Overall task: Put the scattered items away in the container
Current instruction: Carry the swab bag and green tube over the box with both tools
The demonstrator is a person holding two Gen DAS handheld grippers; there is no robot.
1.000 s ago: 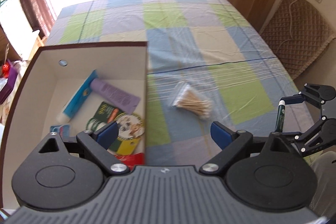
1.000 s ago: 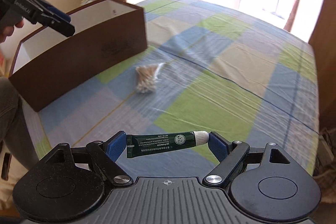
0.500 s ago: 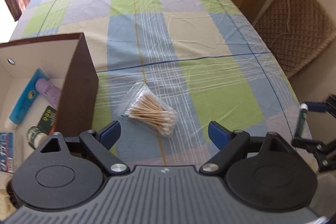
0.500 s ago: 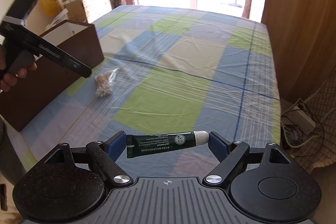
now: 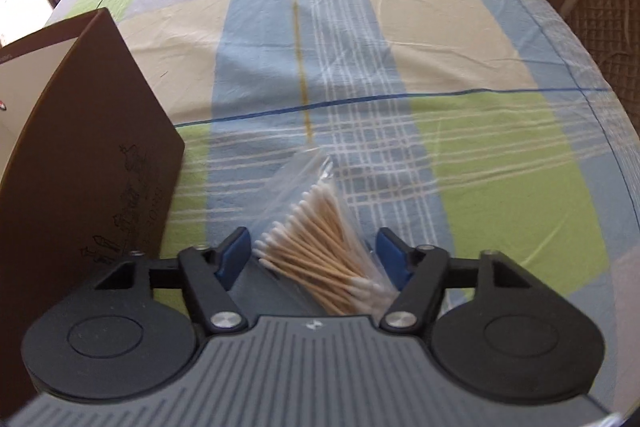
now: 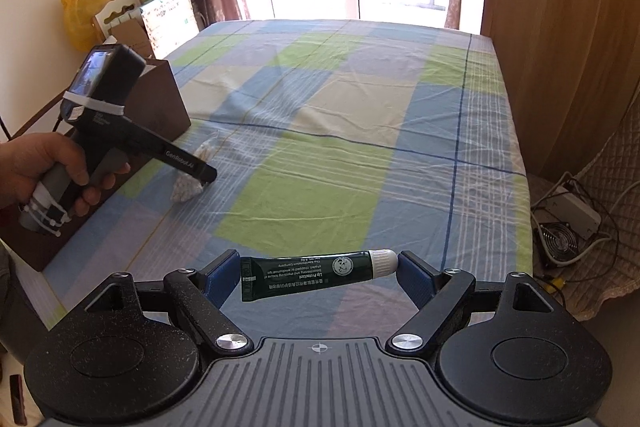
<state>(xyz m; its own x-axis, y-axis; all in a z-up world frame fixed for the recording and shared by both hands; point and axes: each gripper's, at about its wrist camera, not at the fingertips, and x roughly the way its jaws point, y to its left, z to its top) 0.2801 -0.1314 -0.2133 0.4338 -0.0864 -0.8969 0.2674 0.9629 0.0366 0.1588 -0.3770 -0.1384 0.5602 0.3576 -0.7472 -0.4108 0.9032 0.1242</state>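
Left tongs: the black left gripper with blue pads (image 5: 314, 255) stands wide, low over the bed, its jaws on either side of the bag and not pressing on it.
Cotton swabs: a clear plastic bag of wooden-stemmed cotton swabs (image 5: 320, 247) lies on the sheet between those blue pads, in the near left part of the bed, just beside the box; from the right wrist view it is mostly hidden behind the left tool's fingers.
Right tongs: the black right gripper with blue pads (image 6: 316, 273) holds a dark green lip-balm tube with a white cap (image 6: 308, 273) lengthwise, crimped end against the left pad, cap against the right pad, above the near edge of the bed.
Container: a brown cardboard box with a pale inside (image 5: 88, 163) stands upright at the bed's near left side; its printed outer wall faces the swabs, and what is inside cannot be seen.
Bed: a checked sheet of blue, green and cream squares (image 6: 360, 115) covers it.
Person: a bare hand (image 6: 44, 163) grips the left tool's handle by the box.
Beyond the right edge: a small fan and cables (image 6: 560, 239) lie on the floor.
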